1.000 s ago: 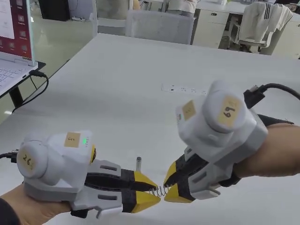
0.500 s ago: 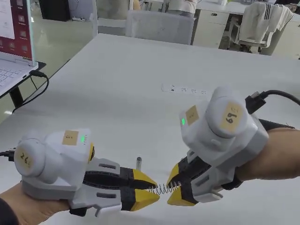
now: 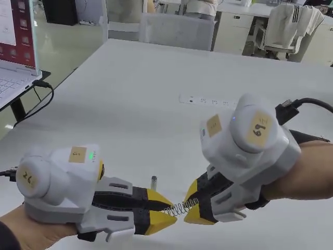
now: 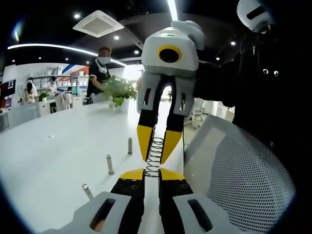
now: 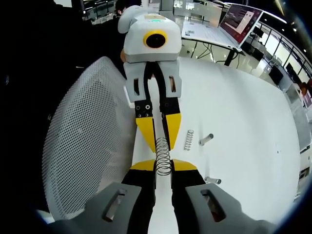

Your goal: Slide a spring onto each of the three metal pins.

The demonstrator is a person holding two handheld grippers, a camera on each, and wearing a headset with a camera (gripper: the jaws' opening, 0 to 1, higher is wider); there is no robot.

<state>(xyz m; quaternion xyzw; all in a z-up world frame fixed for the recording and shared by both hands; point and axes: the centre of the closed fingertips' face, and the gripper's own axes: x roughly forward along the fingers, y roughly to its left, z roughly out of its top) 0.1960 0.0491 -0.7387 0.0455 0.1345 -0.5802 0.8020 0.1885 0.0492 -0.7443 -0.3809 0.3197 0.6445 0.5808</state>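
Observation:
A thin steel spring [image 3: 180,208] hangs just above the white table, stretched between the two grippers' yellow tips. My left gripper [image 3: 168,211] is shut on its left end and my right gripper [image 3: 190,204] is shut on its right end. The left gripper view has the spring [image 4: 154,156] running from my left gripper [image 4: 151,174] up to the right gripper's fingertips [image 4: 146,140]. Three upright metal pins [image 4: 110,164] stand bare to the left of it. One pin [image 3: 154,181] stands just behind the tips. A loose spring [image 5: 188,139] lies by a pin [image 5: 205,139], beyond my right gripper [image 5: 163,166].
An open laptop [image 3: 13,52] with a black cable sits on a stand at the far left. A power strip [image 3: 205,99] is set into the table's middle. A grey chair [image 3: 177,28] stands at the far edge. A mesh chair back [image 4: 234,175] is close behind the grippers.
The right gripper drew back a little to the right, and the spring between the tips grew longer. Its right end now sits slightly higher. The left gripper has barely moved.

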